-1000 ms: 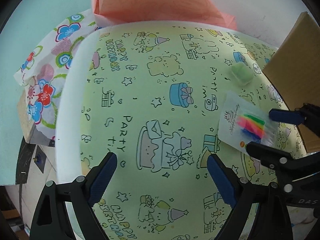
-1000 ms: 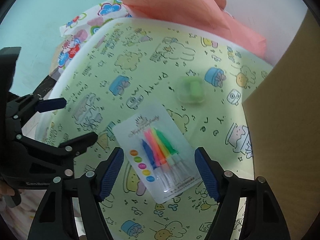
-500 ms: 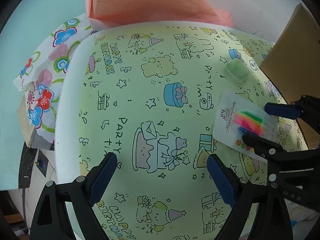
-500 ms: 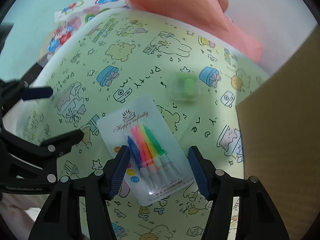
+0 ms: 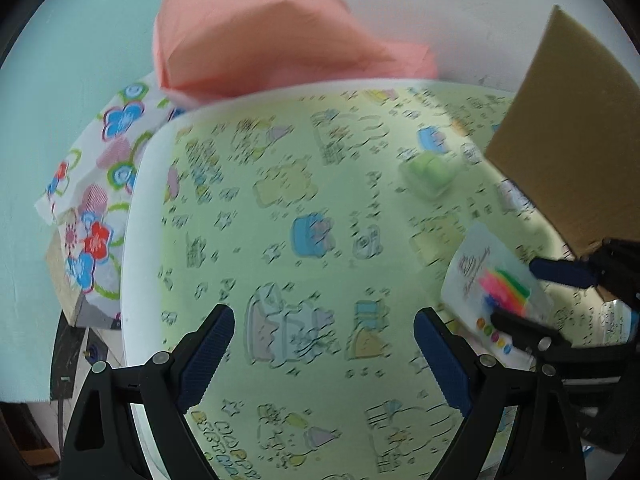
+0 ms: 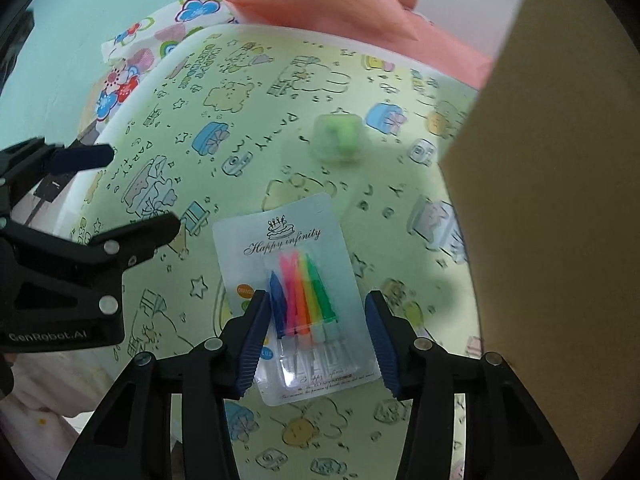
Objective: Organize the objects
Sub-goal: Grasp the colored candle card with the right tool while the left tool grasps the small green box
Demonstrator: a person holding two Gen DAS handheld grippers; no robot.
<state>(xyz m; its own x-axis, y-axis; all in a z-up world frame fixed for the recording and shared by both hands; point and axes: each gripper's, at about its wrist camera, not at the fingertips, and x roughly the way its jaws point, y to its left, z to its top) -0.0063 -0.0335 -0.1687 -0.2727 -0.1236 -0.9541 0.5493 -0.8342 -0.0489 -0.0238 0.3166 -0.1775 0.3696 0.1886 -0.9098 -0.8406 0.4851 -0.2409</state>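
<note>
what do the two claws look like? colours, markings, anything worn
Both match: the left claw and right claw have black plastic frames with silver rivets and two fingers faced with ribbed dark-blue pads. White "GenRobot.AI" lettering marks the left claw's body, seen from the right wrist. No cables, hands or sleeves are clearly visible.

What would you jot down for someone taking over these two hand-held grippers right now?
Right hand-held gripper: jaws have just been closing around the candle pack; the pads look close to its edges, contact not certain.
Left hand-held gripper: open, empty, over the party-print cloth.
Things: candle pack flat on the cloth; small green case beyond it; cardboard box at the right; pink bag at the back.
Done: nothing put away, as far as visible.
Left: probably grip the pack and put it away, then the green case.
</note>
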